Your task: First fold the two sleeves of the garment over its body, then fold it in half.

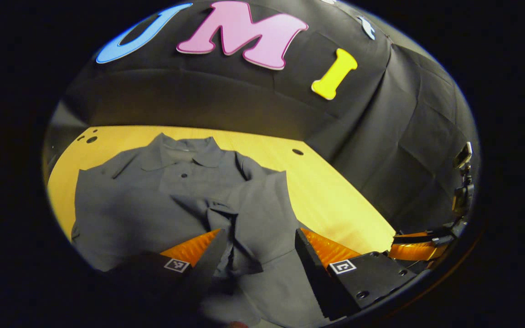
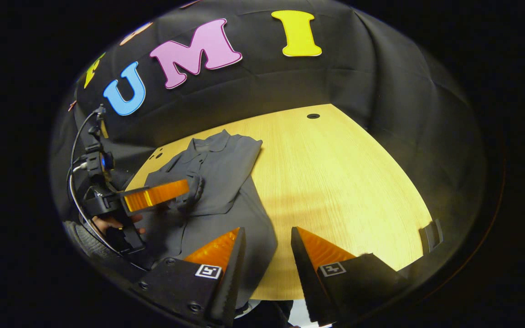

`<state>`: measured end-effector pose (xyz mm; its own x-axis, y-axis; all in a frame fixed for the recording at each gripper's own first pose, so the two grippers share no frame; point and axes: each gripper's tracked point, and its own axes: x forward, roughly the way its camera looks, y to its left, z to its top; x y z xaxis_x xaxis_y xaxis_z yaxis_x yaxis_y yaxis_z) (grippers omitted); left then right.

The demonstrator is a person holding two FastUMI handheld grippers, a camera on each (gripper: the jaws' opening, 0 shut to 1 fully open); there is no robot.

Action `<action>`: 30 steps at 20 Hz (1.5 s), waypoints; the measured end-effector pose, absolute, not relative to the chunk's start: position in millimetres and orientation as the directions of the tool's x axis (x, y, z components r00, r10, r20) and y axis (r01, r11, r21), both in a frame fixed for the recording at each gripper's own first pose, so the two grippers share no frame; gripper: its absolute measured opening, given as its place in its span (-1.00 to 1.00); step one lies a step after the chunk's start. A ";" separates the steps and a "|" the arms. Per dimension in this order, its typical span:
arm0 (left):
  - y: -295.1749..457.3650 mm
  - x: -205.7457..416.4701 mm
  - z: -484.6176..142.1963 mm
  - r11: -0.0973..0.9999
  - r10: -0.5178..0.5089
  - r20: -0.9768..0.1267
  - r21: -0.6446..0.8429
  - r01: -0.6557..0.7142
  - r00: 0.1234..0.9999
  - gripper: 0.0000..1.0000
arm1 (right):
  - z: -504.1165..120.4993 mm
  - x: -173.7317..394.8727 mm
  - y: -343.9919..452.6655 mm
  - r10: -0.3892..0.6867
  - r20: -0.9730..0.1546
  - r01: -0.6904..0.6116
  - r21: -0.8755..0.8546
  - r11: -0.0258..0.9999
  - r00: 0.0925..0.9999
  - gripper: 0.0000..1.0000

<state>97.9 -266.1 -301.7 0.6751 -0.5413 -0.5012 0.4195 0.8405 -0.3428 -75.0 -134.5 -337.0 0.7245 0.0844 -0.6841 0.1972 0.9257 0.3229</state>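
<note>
Left tongs (image 1: pixel 258 255) spread wide over the grey shirt (image 1: pixel 171 200), holding nothing, one sleeve (image 1: pixel 249 214) already folded across the body with its cuff lying between the fingers. Shirt flat on the wooden table (image 1: pixel 335 196), collar (image 1: pixel 185 152) toward the far wall. Right tongs (image 2: pixel 265 255) also wide, empty, above the shirt's hem edge and bare table.

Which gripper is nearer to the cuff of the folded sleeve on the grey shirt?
Left. The left gripper hangs directly over the folded sleeve cuff of the grey collared cloth shirt, jaws open. The right gripper is off to the side, over the shirt's edge and the wooden table.
</note>
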 end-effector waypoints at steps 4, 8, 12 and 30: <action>-210.0 73.4 -272.3 0.856 -0.517 -0.466 -0.287 0.429 0.718 0.92 | -336.3 -94.8 -116.1 0.112 -0.704 0.182 0.330 0.926 0.702 0.67; -129.8 33.8 -271.9 0.914 -0.404 -0.530 -0.206 0.350 0.745 0.92 | -344.9 -118.5 -98.3 0.122 -0.740 0.180 0.315 0.932 0.662 0.80; -63.5 -16.8 -294.1 0.949 -0.315 -0.609 -0.188 0.254 0.727 0.92 | -357.9 -138.5 -80.8 0.122 -0.775 0.195 0.303 0.933 0.621 0.82; 26.7 -98.5 -412.5 0.982 -0.124 -0.855 -0.031 0.189 0.504 0.97 | -428.0 -161.6 -44.5 0.062 -0.886 0.163 0.152 0.975 0.460 0.80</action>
